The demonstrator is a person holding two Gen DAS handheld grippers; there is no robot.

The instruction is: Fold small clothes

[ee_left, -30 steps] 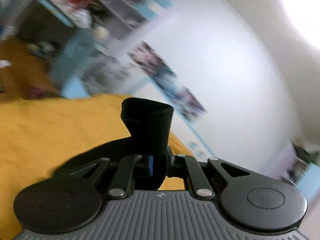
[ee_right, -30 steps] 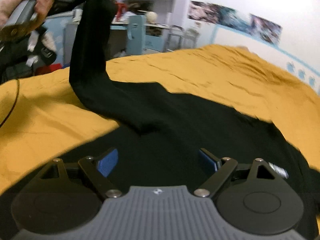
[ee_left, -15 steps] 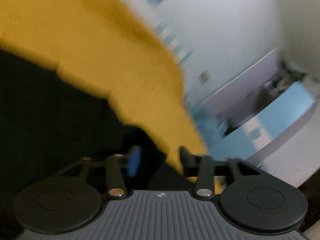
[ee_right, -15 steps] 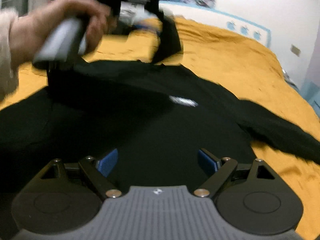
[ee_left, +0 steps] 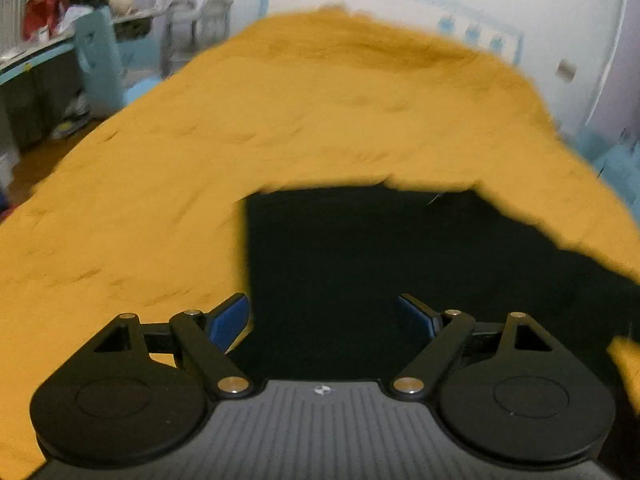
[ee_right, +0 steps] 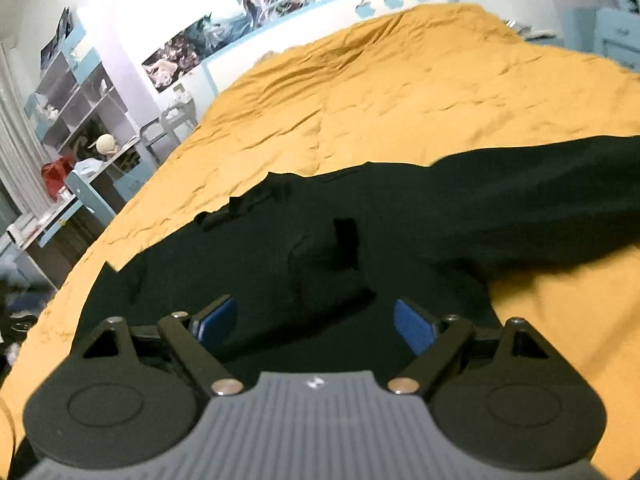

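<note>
Mustard bedspread [ee_right: 400, 80] — posters [ee_right: 224, 32], shelves [ee_right: 76, 96], perhaps a desk [ee_left: 36, 56] — beyond.

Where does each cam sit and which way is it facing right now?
Left wrist: on the left hand-held gripper, angled down over the black garment on the orange bedspread; its own open fingers show, nothing between them.
Right wrist: on the right hand-held gripper, angled down across the black garment toward its outstretched sleeve; its own open fingers show.
Shared: garment, orange bedspread, posters on the wall. No hand or sleeve of the person in either.
</note>
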